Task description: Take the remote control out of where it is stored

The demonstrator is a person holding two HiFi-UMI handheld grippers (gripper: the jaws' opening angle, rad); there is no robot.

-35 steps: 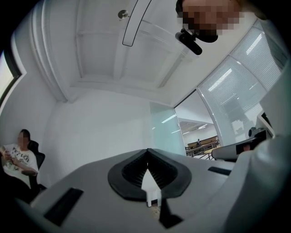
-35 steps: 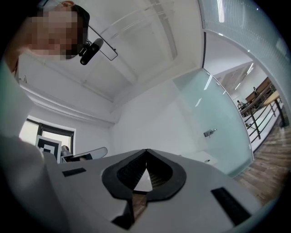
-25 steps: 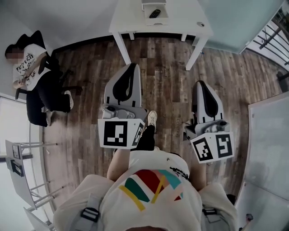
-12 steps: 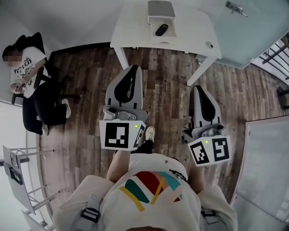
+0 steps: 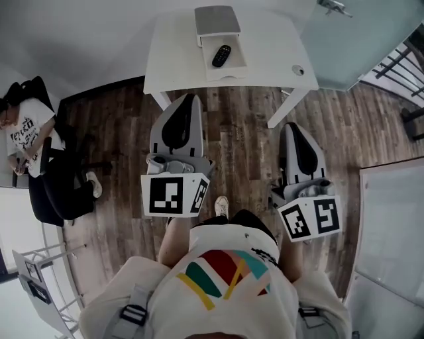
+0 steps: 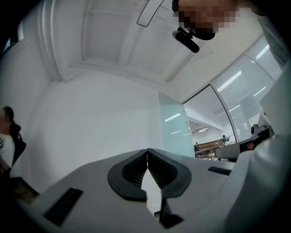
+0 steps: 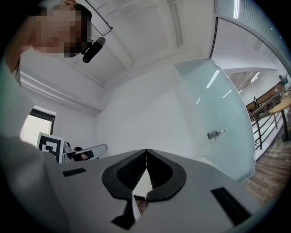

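A black remote control (image 5: 221, 55) lies in the open white drawer (image 5: 233, 66) of a small grey box (image 5: 216, 19) on the white table (image 5: 172, 59), at the top of the head view. My left gripper (image 5: 187, 99) is held level over the wooden floor, its tip just short of the table's near edge, jaws shut with nothing between them (image 6: 147, 152). My right gripper (image 5: 290, 127) hangs a little farther back, to the right of the table leg, also shut and empty (image 7: 146, 152). Neither touches the drawer or the remote.
A person sits on a black chair (image 5: 40, 165) at the left wall. A frosted glass door (image 5: 351, 40) with a handle stands right of the table, a railing (image 5: 404, 59) beyond it. A white panel (image 5: 397, 225) is at the right, a metal frame (image 5: 33, 285) at the lower left.
The table with the box and drawer has come nearer and sits lower in the head view, now fully visible. Both grippers have travelled forward over the floor towards it, still shut.
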